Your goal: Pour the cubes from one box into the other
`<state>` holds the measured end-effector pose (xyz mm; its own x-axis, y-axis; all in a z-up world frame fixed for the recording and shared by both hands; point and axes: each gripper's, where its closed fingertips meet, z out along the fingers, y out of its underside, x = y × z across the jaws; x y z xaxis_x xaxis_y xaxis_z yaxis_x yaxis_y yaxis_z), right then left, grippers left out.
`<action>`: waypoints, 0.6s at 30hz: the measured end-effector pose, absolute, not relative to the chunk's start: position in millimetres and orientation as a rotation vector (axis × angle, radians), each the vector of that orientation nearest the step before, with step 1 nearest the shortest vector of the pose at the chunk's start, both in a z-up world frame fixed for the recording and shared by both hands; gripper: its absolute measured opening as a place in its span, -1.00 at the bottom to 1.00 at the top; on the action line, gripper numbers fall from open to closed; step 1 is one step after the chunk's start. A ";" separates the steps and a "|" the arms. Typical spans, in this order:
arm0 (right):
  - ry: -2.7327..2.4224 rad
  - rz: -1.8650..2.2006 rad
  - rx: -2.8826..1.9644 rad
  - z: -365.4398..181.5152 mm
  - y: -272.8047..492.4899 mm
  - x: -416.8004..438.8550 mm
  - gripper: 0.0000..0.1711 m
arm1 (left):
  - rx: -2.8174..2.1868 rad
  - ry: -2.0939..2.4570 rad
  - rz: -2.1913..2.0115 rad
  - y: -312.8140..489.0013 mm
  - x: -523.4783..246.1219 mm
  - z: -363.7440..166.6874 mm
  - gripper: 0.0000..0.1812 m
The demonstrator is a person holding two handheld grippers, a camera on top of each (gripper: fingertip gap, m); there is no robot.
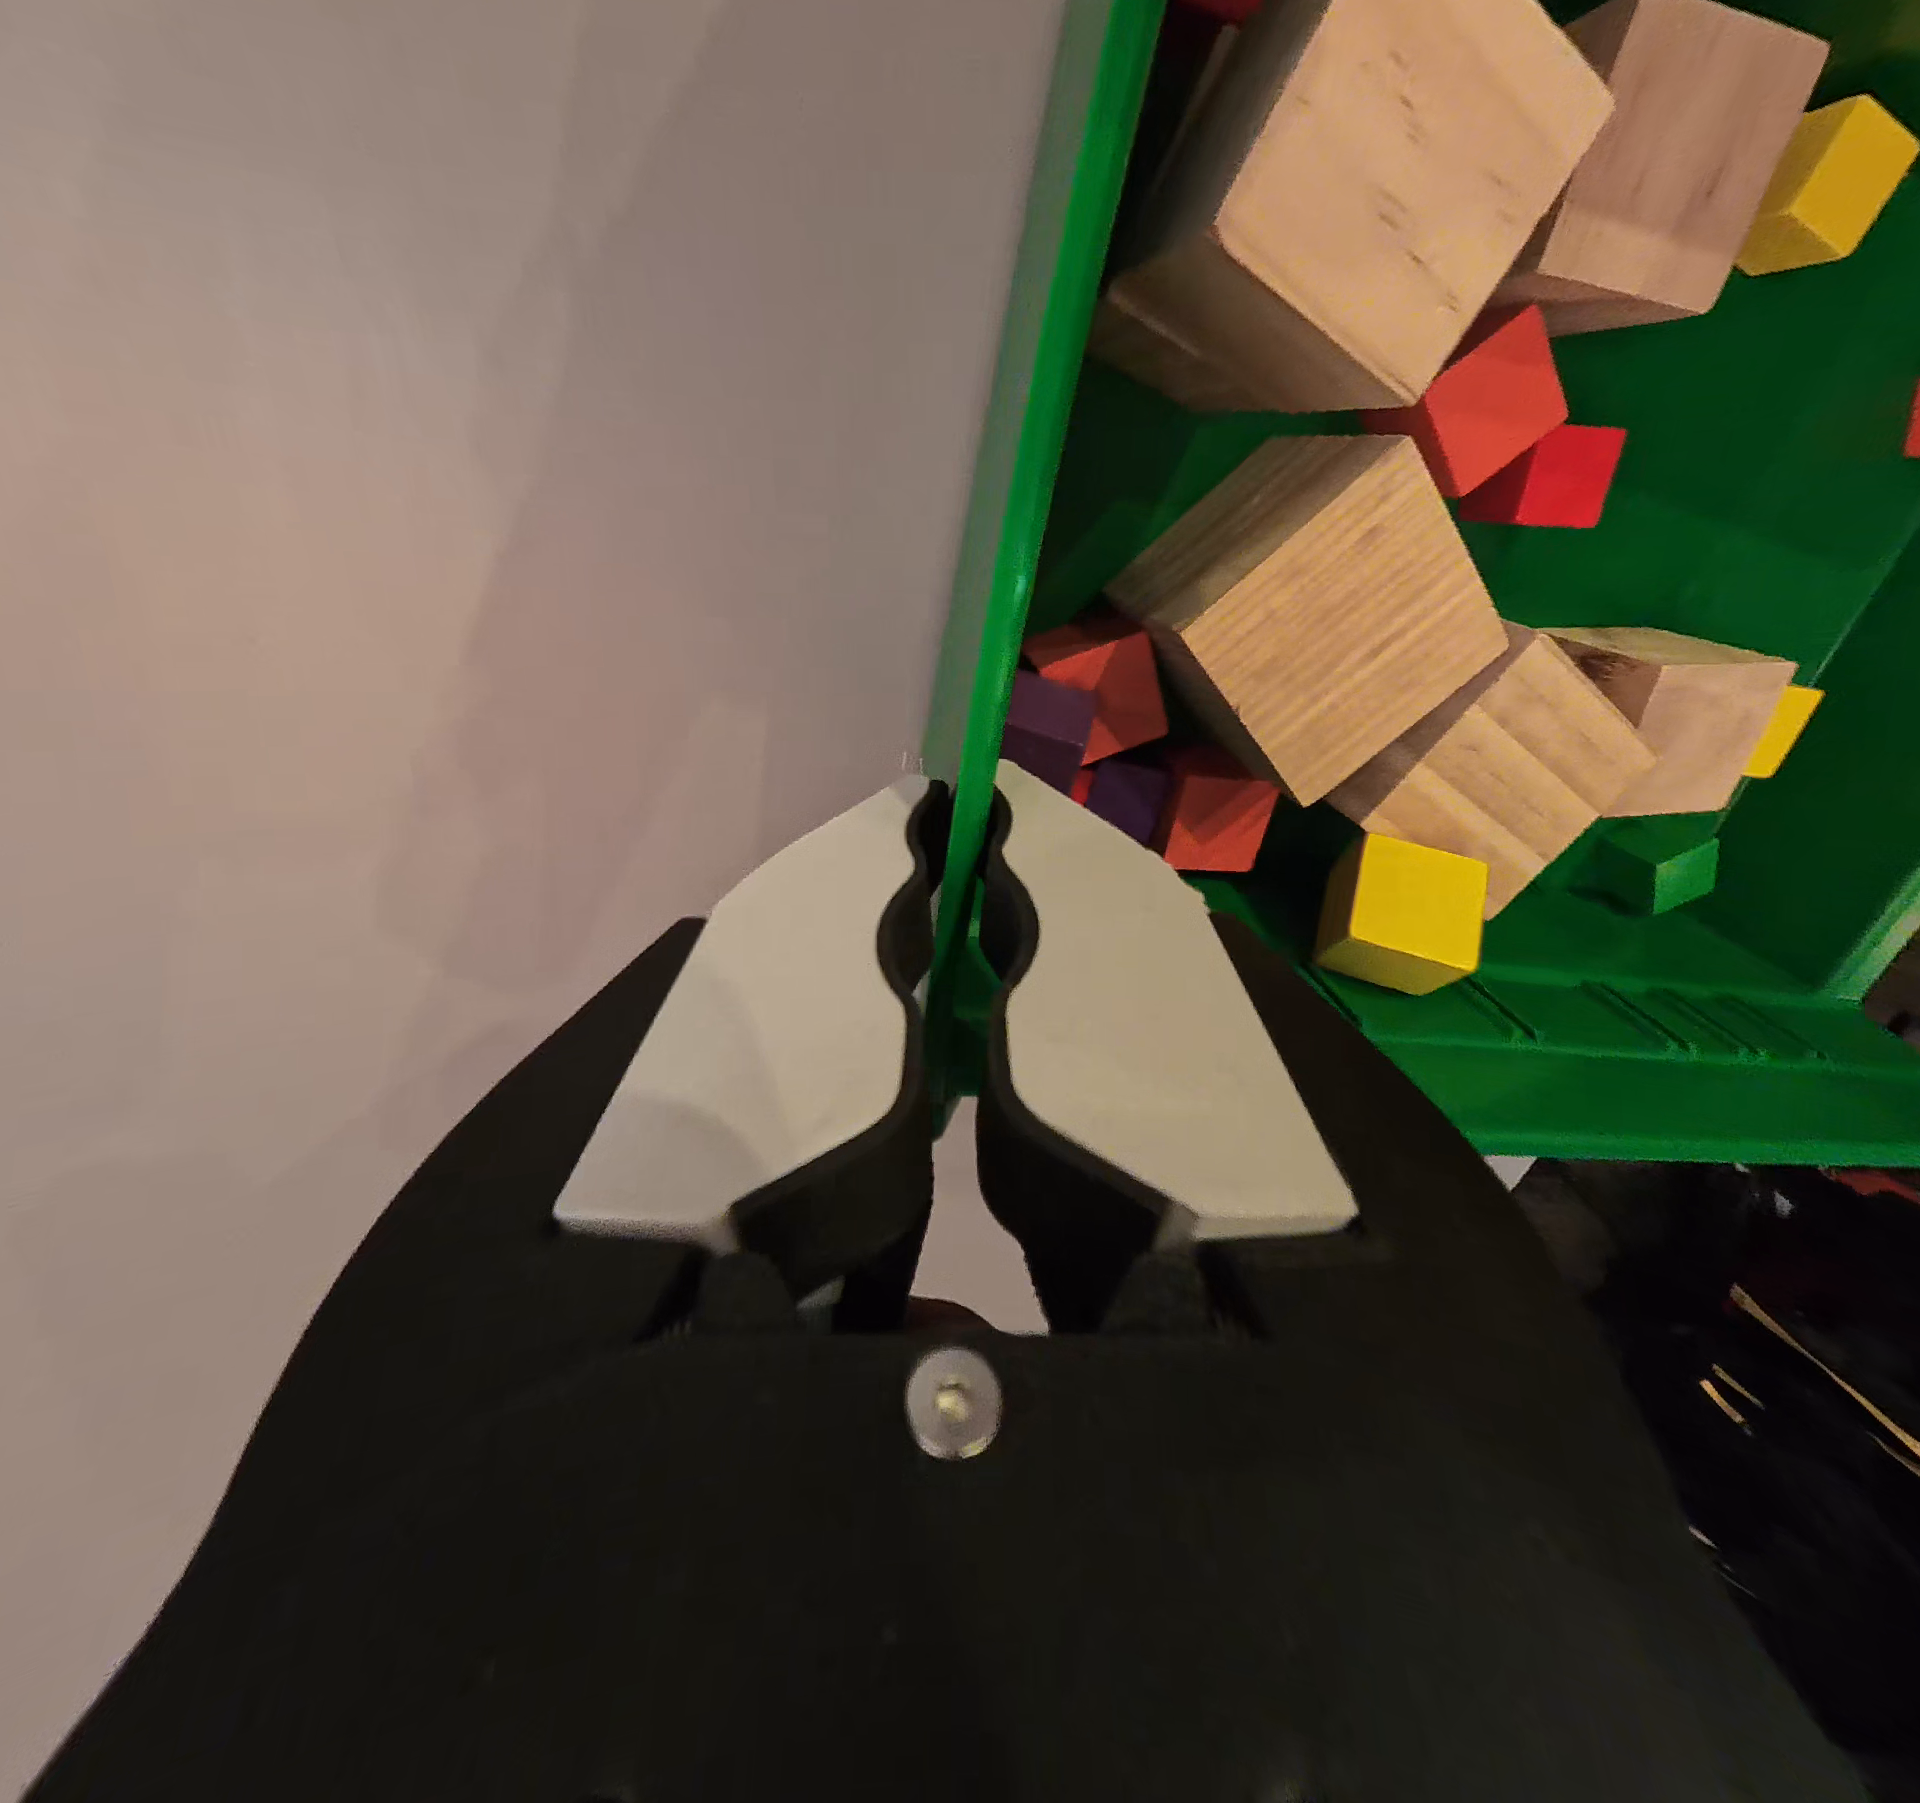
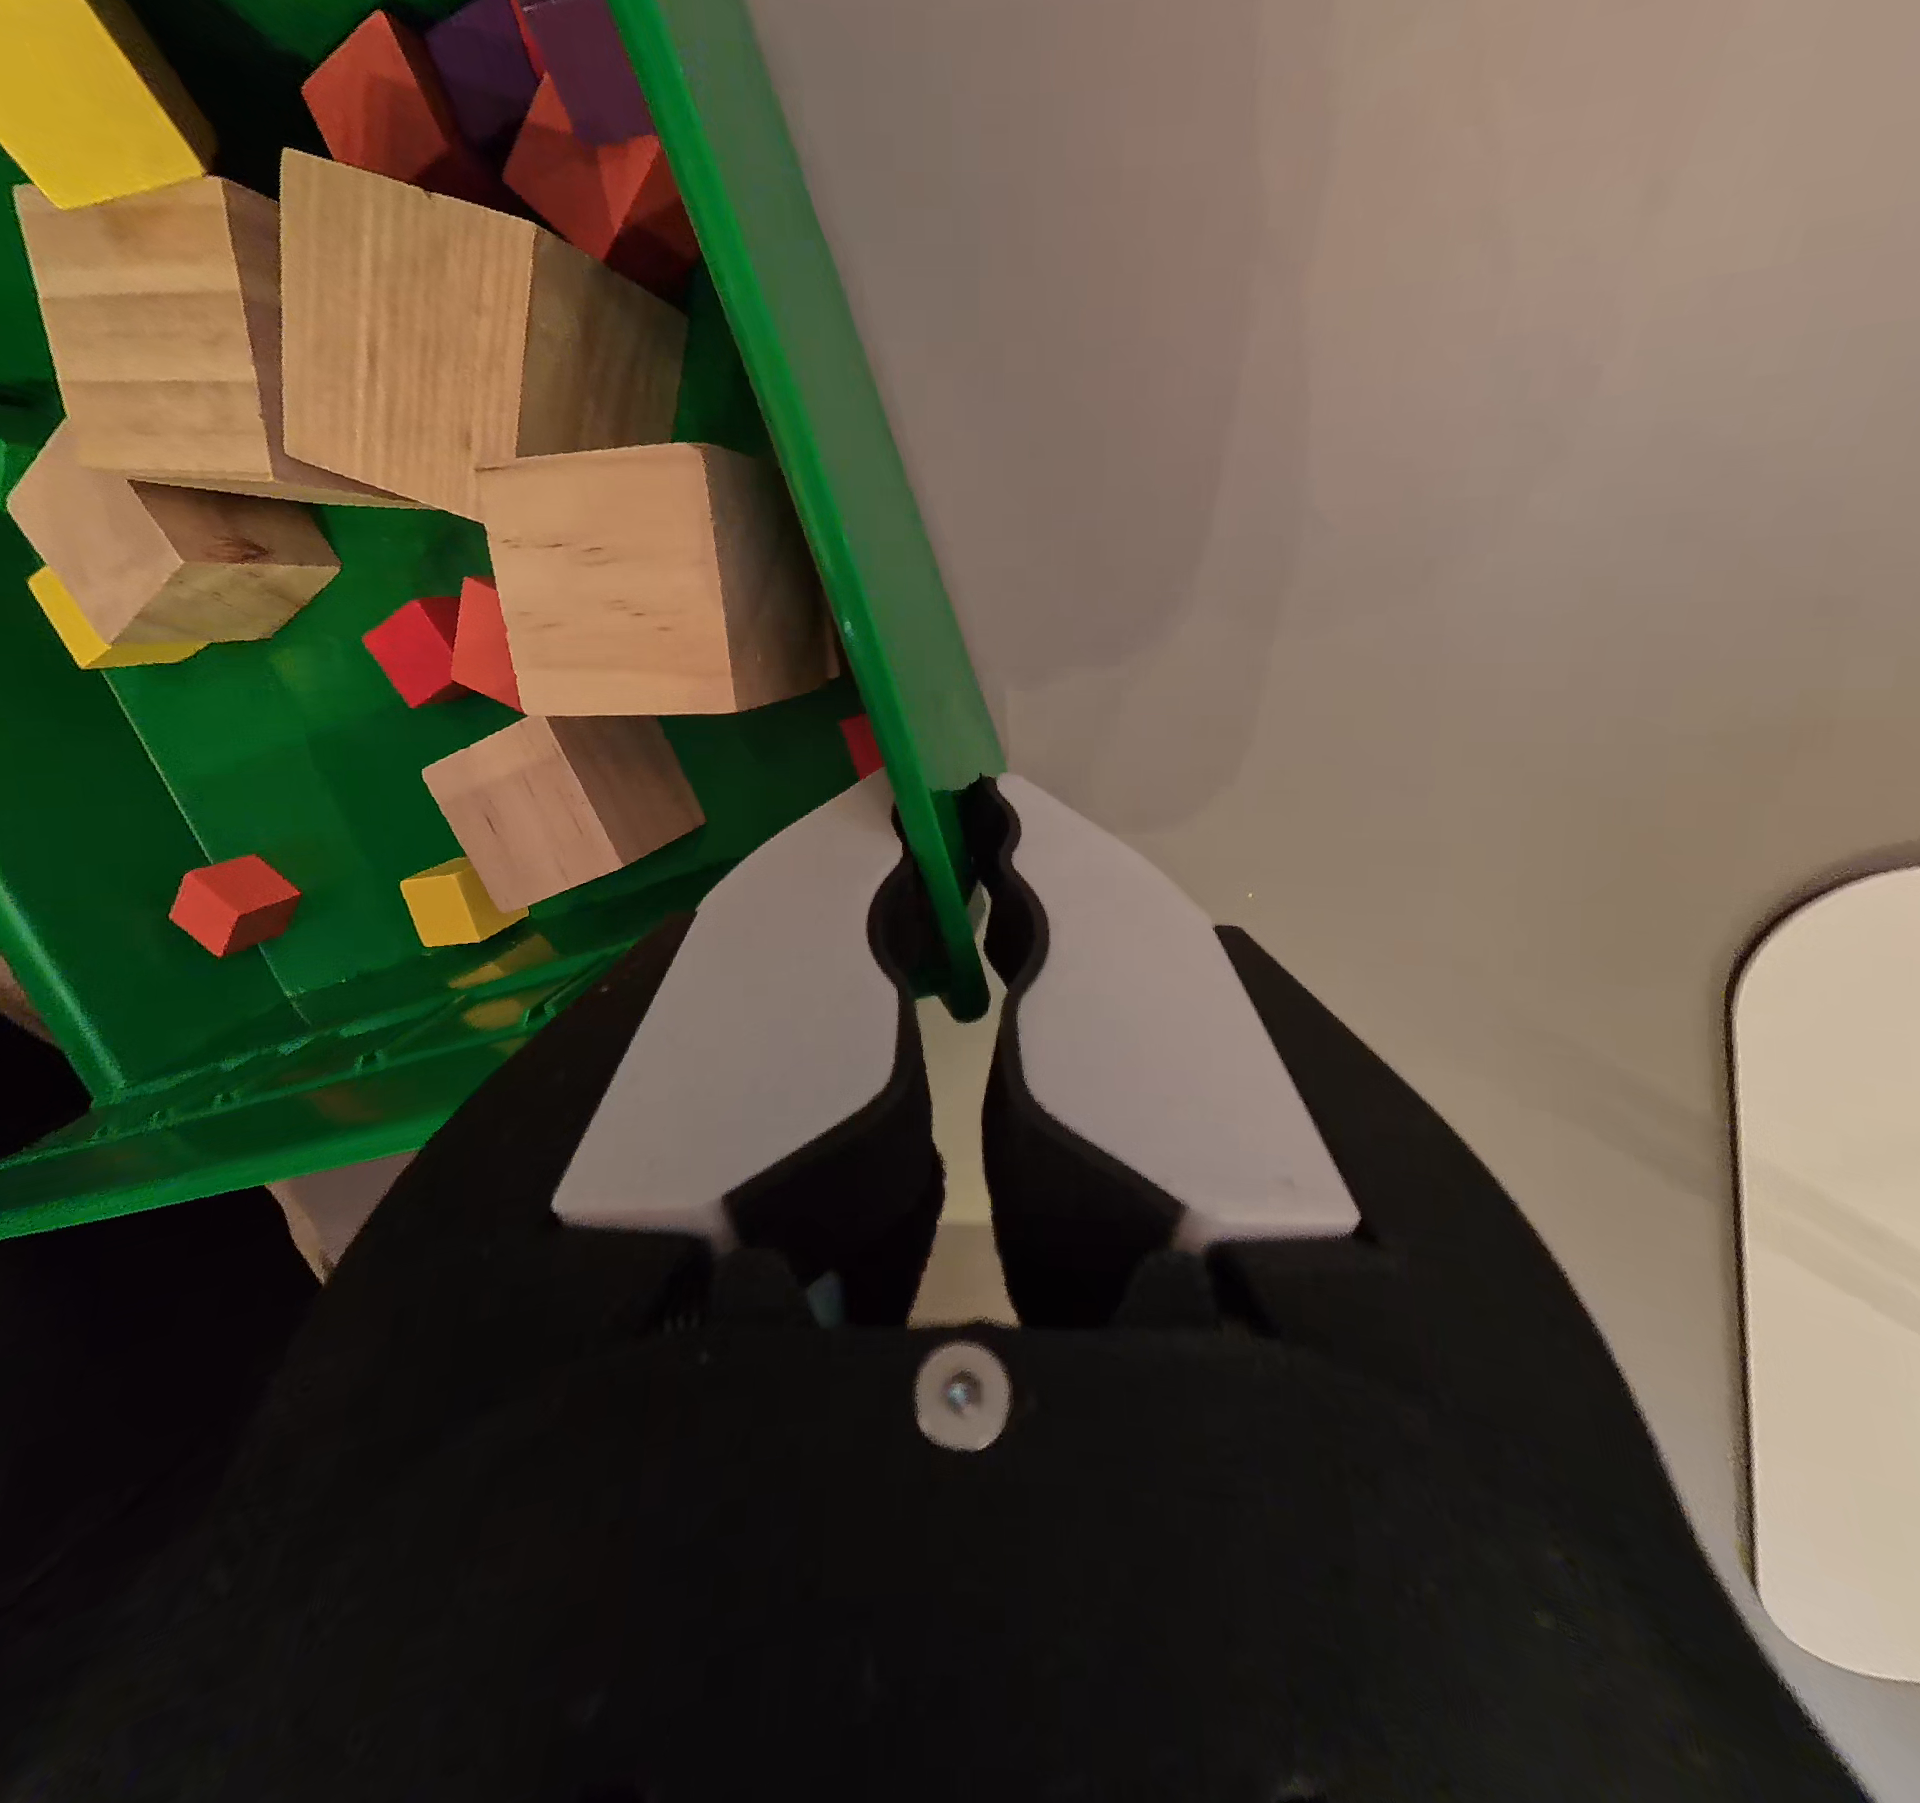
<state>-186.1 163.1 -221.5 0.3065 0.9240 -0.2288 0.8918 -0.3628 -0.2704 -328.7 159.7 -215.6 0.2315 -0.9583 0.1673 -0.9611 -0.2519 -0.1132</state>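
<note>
A green plastic box [image 1: 1049, 403] is held tilted in the air against a pale wall. My left gripper [image 1: 966, 808] is shut on its left side wall. My right gripper [image 2: 956, 808] is shut on its right side wall [image 2: 790, 382]. Inside lie several big plain wooden cubes [image 1: 1382, 153] [image 2: 644, 579] and small red [image 1: 1496, 392], yellow [image 1: 1403, 912], purple [image 1: 1049, 714] and green cubes, tumbled toward the far end. Small red [image 2: 234, 901], yellow [image 2: 88, 91] and purple cubes [image 2: 582, 60] show in the right wrist view. The second box is out of view.
A pale wall [image 1: 468, 403] fills the space behind the box. A white rounded object [image 2: 1839, 1286] stands at the right edge of the right wrist view. Dark clutter [image 1: 1766, 1390] lies below the box in the left wrist view.
</note>
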 end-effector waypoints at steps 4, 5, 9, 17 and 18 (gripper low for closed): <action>-1.677 0.554 -2.469 -212.5 170.1 -177.4 -0.96 | 2.462 -1.922 0.352 166.1 -319.1 -206.2 -0.95; -1.673 0.554 -2.467 -209.1 172.2 -174.6 -0.96 | 2.456 -1.924 0.363 167.3 -316.4 -203.0 -0.95; -1.637 0.590 -2.477 -194.6 179.2 -162.2 -0.96 | 2.434 -1.943 0.366 175.5 -303.5 -187.3 -0.96; -1.578 0.584 -2.456 -139.9 198.4 -111.2 -0.96 | 2.405 -2.043 0.341 198.6 -252.6 -131.4 -0.96; -1.562 0.572 -2.452 -131.0 201.7 -101.3 -0.96 | 2.402 -2.064 0.334 202.5 -242.9 -122.6 -0.96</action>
